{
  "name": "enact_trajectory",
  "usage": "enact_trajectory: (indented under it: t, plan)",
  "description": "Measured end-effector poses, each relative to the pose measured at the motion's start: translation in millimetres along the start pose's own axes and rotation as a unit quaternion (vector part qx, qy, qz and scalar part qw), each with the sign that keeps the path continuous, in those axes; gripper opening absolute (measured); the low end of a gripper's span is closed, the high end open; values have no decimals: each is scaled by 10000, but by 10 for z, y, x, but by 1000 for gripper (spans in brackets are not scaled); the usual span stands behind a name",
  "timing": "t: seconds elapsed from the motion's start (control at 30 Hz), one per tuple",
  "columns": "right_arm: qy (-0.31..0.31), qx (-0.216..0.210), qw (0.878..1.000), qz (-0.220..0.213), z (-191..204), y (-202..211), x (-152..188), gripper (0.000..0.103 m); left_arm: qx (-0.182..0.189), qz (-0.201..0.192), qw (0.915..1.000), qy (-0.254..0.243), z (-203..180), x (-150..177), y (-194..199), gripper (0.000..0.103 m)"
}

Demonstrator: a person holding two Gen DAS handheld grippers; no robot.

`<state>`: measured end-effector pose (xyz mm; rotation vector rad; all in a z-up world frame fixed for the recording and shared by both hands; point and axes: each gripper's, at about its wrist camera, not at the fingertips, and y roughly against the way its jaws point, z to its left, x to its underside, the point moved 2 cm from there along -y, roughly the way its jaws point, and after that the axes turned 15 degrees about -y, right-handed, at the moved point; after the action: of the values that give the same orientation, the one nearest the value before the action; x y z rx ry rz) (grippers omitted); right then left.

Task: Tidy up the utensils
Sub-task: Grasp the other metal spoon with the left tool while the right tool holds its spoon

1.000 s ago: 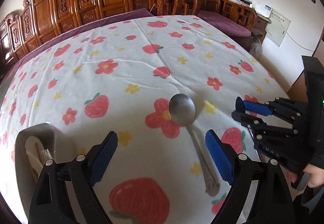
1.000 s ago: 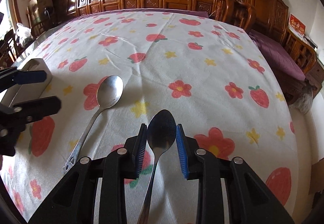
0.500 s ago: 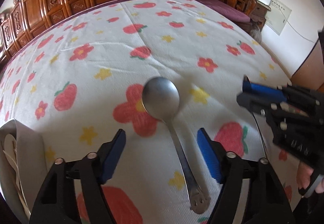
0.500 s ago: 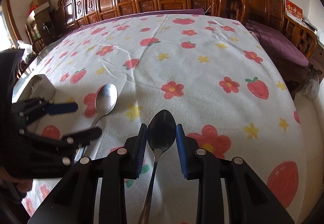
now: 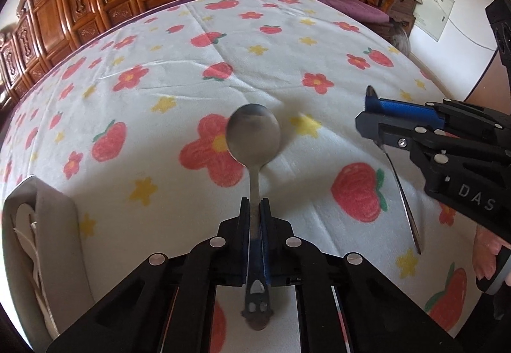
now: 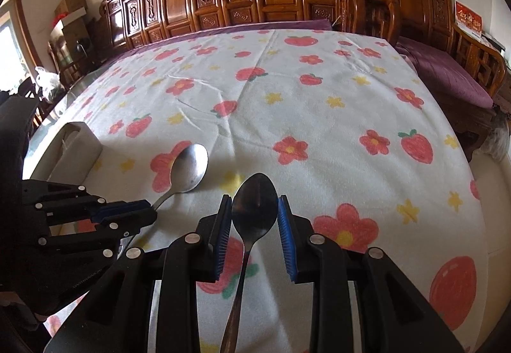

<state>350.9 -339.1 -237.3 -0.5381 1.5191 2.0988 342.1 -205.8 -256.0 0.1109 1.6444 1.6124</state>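
Spoons: both are gripped now, one in each gripper.
Left wrist view: left gripper point(image 5: 255, 209) pinches the large spoon point(image 5: 254, 135) by its thin handle at 6 o'clock; it may swivel. Right wrist view: right gripper point(image 6: 254, 218) clamps the dark spoon point(image 6: 254, 206) by its bowl edges; it may slip. The holder point(image 6: 68, 148) is at 9 o'clock.

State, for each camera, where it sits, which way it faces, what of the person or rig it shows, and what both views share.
Left wrist: on the left gripper, looking down its fingers at the pale spoon it clamps; the right gripper and a hand show at right.
Right wrist: on the right gripper, facing the dark spoon it holds; the left gripper shows at left.
Shared: both spoons, holder, tablecloth.
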Motion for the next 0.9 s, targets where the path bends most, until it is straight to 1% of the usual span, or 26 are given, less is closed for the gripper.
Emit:
enact_trajectory:
  t: [0.2, 0.47, 0.67, 0.9]
  plan:
    - [42, -128, 9992, -372, 185, 206, -20, 31, -204, -247, 9994, 93, 124, 86, 332, 5]
    - [274, -181, 9970, -701, 476, 412, -13, 31, -434, -532, 9973, 247, 360, 185, 827, 5]
    - [481, -223, 9950, -848, 689, 524, 12, 31, -608, -693, 9953, 301, 506, 262, 1081, 5]
    - [741, -359, 9918, -980, 944, 639, 50, 31, -687, -817, 9935, 402, 696, 374, 1317, 5]
